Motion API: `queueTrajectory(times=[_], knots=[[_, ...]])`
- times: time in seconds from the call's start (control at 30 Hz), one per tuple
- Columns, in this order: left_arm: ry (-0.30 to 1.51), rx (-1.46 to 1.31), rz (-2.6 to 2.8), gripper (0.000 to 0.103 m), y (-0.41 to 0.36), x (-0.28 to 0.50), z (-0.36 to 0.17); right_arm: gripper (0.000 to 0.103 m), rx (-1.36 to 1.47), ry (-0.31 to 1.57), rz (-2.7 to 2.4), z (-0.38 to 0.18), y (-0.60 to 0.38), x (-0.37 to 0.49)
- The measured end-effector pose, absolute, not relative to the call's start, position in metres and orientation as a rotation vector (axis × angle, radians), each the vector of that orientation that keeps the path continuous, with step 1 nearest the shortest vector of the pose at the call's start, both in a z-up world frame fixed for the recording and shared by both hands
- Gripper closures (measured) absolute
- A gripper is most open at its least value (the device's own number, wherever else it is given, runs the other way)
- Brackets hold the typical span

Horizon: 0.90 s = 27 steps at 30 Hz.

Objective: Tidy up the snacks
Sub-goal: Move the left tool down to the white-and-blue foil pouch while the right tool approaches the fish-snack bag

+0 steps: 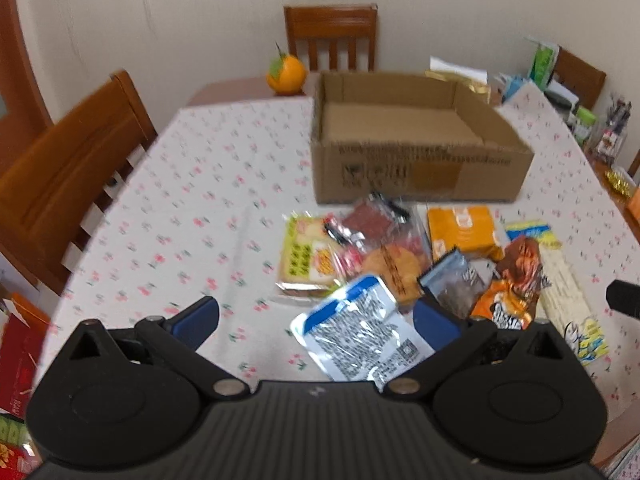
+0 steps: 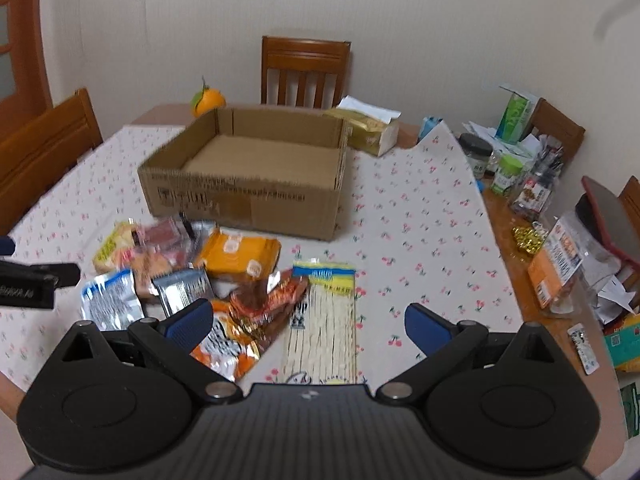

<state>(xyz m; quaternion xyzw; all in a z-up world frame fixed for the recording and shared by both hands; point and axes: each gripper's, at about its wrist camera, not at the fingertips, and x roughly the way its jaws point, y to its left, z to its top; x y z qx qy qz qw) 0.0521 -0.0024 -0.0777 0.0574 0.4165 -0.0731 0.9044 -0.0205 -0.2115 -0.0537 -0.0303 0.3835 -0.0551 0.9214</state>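
An empty cardboard box [image 1: 424, 176] [image 2: 248, 204] stands on the flowered tablecloth. In front of it lies a pile of snack packets: a blue-white packet [image 1: 360, 340] [image 2: 110, 300], an orange packet [image 1: 460, 228] [image 2: 240, 258], a green-yellow packet [image 1: 304, 260], an orange-brown packet [image 1: 516, 280] [image 2: 256, 312] and a long pale noodle pack [image 2: 322, 320] [image 1: 568, 300]. My left gripper [image 1: 316, 320] is open above the blue-white packet. My right gripper [image 2: 308, 324] is open above the noodle pack. Both hold nothing.
Wooden chairs stand at the left [image 1: 64, 184] and far side [image 1: 332, 36]. An orange [image 1: 286, 74] sits behind the box. A tissue pack [image 2: 368, 128] lies at the box's far right. Jars, bottles and papers [image 2: 520, 168] crowd the table's right edge.
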Motion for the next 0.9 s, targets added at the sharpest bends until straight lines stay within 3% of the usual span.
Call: queueTrajectory(times=[0.43,0.9], knots=[[0.932,0.2,-0.09,0.001,-0.051,0.07,-0.126,0.0,-0.066,0.873,-0.146,-0.085,-0.218,-0.022],[0.965,0.232,-0.046,0.001,-0.022,0.045,-0.131,0.0,-0.061,0.941,-0.094,-0.112,-0.231,-0.008]])
